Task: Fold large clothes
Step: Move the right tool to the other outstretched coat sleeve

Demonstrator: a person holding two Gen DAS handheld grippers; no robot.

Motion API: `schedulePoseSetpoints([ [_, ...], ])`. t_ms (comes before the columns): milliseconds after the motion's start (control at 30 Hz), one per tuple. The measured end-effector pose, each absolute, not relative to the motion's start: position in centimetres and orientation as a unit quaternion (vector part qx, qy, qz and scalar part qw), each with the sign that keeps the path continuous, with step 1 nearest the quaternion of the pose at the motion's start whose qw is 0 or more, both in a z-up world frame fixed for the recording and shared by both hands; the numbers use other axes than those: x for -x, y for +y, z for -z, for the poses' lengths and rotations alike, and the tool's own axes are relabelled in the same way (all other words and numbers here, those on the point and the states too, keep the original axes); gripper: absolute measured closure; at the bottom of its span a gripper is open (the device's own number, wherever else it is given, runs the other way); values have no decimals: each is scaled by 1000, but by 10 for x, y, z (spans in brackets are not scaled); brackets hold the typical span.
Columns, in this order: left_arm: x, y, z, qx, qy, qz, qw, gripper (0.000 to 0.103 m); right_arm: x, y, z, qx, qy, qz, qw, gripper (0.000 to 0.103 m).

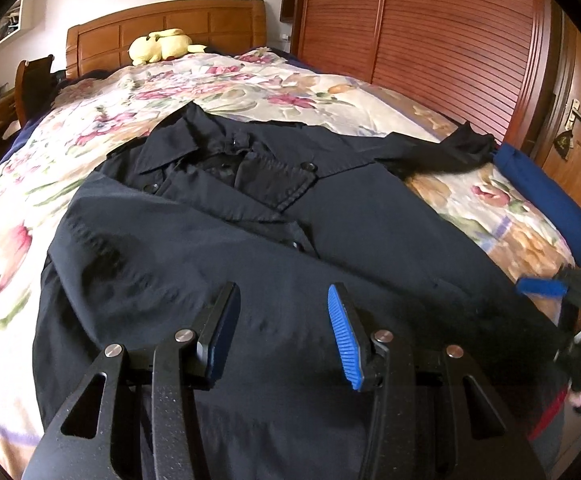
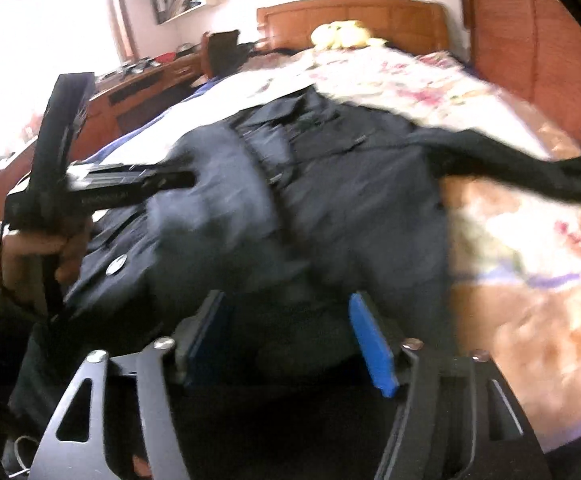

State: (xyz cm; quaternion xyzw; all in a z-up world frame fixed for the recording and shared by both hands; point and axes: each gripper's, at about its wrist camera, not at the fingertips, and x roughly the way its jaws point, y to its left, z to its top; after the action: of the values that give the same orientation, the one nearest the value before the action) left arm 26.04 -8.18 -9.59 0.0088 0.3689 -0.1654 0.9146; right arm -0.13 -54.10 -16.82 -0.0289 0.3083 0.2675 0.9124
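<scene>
The black shirt [image 1: 250, 240] lies spread on the floral bedspread [image 1: 50, 168], collar toward the headboard at 12 o'clock, hem toward the cameras at 6 o'clock. Nearest in the left wrist view, the left gripper [image 1: 284, 336] points down and forward over the lower part of the shirt, its jaws about half apart with only cloth showing below the gap; the pads press on nothing. Whether the tips touch the fabric I cannot tell. At 3 o'clock in that view the right gripper [image 1: 542, 286] enters from the frame edge, blurred and cut off, with one blue pad showing above the shirt's side edge.

In the right wrist view the right gripper [image 2: 286, 340] angles down over the hem with its jaws wide apart. No cloth is pinched between the blue pads, though dark fabric fills the space below them and the picture is smeared. At 9 o'clock a hand [image 2: 38, 252] grips the handle of the left gripper, whose body sticks out toward the shirt; its fingertips are hidden here.

Farther off, one sleeve [image 1: 446, 152] stretches toward 2 o'clock, its cuff reaching a blue cushion [image 1: 546, 200] at the bed's edge. The other sleeve seems folded across the shirt's front, but the dark cloth makes the layers hard to separate. At the far end a yellow plush toy [image 1: 162, 46] rests against the wooden headboard [image 1: 170, 28], with a slatted wardrobe [image 1: 430, 40] at 1 o'clock.
</scene>
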Motion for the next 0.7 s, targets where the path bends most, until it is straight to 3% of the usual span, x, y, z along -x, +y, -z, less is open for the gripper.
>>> schedulePoseSetpoints([
  [700, -308, -99, 123, -6, 375, 190, 907, 56, -200, -638, 151, 40, 331, -52, 941, 30],
])
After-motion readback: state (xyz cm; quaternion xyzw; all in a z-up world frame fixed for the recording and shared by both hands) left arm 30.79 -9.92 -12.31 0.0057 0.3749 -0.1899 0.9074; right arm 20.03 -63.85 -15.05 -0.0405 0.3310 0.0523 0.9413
